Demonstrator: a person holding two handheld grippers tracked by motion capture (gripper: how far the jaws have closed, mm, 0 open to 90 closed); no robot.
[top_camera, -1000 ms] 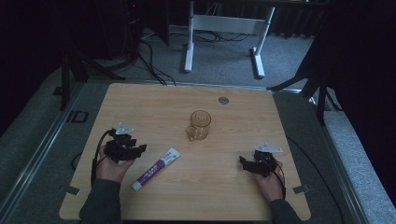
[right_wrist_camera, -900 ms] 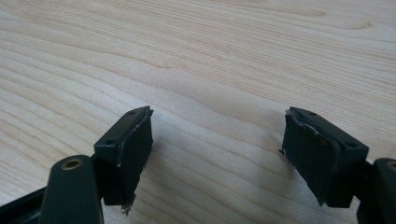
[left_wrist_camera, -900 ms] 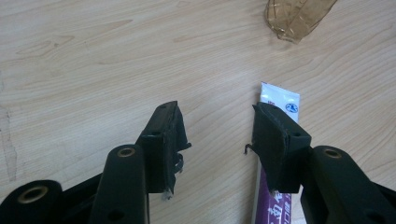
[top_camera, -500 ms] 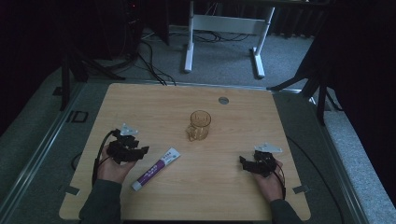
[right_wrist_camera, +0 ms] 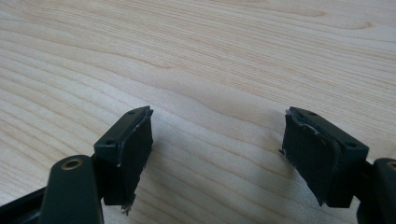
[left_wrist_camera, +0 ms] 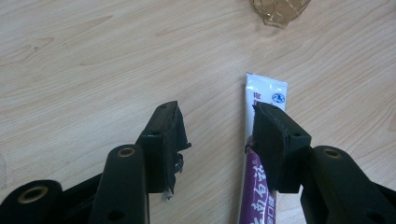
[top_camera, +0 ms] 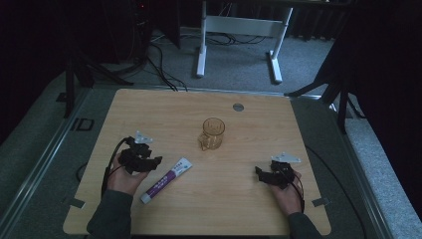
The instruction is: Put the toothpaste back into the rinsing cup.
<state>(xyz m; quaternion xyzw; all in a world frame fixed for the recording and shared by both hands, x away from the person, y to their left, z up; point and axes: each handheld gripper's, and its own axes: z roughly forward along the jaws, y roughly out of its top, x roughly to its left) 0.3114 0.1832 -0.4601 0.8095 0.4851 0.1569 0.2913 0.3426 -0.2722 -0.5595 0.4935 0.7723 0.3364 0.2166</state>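
A dim room with dark drapes and a white desk frame [top_camera: 239, 35] on grey carpet lies behind a pale wooden table [top_camera: 164, 107], which carries few things. Compared with the frames from a second ago, almost nothing has shifted: both hands rest in the same places near the table's front edge, and the objects lie where they lay. I read that as a pause before a grasp, not work under way.

The amber glass mug [top_camera: 212, 133] stands upright near the middle, well apart from both grippers. The toothpaste tube [top_camera: 166, 179] lies flat and slanted, just beside the left gripper [top_camera: 144, 160]. In the left gripper view the tube [left_wrist_camera: 264, 95] runs under the right-hand jaw; the jaws stand apart, holding nothing, so the gap sits to one side of the tube, not over it. The right gripper [top_camera: 266, 175] rests on bare wood with its jaws spread wide and empty.

There is open tabletop all around the tube. The mug is the only obstacle, farther back; the front edge is near the tube's lower end.
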